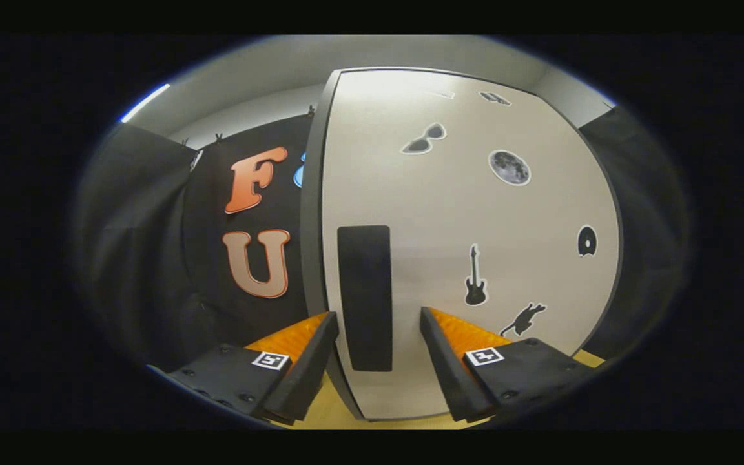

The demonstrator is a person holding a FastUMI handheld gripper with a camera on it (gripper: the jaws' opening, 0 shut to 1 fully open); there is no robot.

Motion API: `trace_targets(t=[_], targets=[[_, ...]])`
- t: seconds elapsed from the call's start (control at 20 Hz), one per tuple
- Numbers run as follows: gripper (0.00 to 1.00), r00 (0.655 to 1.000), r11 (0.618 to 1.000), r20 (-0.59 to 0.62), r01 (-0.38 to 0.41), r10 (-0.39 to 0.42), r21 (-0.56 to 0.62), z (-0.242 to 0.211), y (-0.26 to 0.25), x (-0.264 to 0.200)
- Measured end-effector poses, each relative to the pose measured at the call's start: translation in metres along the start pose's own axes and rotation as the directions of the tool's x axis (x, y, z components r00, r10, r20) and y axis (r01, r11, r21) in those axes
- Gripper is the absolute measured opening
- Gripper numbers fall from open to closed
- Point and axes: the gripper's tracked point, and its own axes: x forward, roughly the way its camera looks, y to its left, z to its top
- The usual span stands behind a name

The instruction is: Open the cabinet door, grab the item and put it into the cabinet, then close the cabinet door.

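A white cabinet door (475, 213) with dark stickers (sunglasses, a moon, a guitar, a cat) stands right in front of me. Its black upright handle (364, 297) sits near the door's left edge, which has a dark grey rim. My gripper (378, 323) is open, with one finger on each side of the handle's lower half. The left finger (310, 361) lies past the door's left edge and the right finger (449, 361) is before the door face. Whether the fingers touch the handle is unclear. The item for the cabinet is hidden.
The booth's black cloth wall (146, 258) hangs to the left of the cabinet and also on the right. A light wooden tabletop (327, 410) shows under the fingers at the cabinet's foot. A pale ceiling (268, 71) is above.
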Motion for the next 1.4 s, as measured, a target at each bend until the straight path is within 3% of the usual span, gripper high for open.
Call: trace_targets(t=[0.25, 0.3, 0.35, 0.8, 1.4], targets=[[0.53, 1.000, 1.000, -0.006, 0.001, -0.001, -0.017, -0.002, 0.004, 0.001], [0.53, 1.000, 1.000, -0.024, -0.012, 0.012, -0.025, -0.007, 0.005, 0.001], [0.39, 1.000, 1.000, -0.013, -0.023, 0.023, -0.015, -0.003, 0.005, 0.000], [0.33, 0.996, 0.997, -0.058, -0.070, 0.071, 0.022, 0.000, 0.007, -0.024], [0.27, 0.983, 0.980, -0.008, -0.183, 0.184, 0.072, 0.012, -0.043, -0.151]])
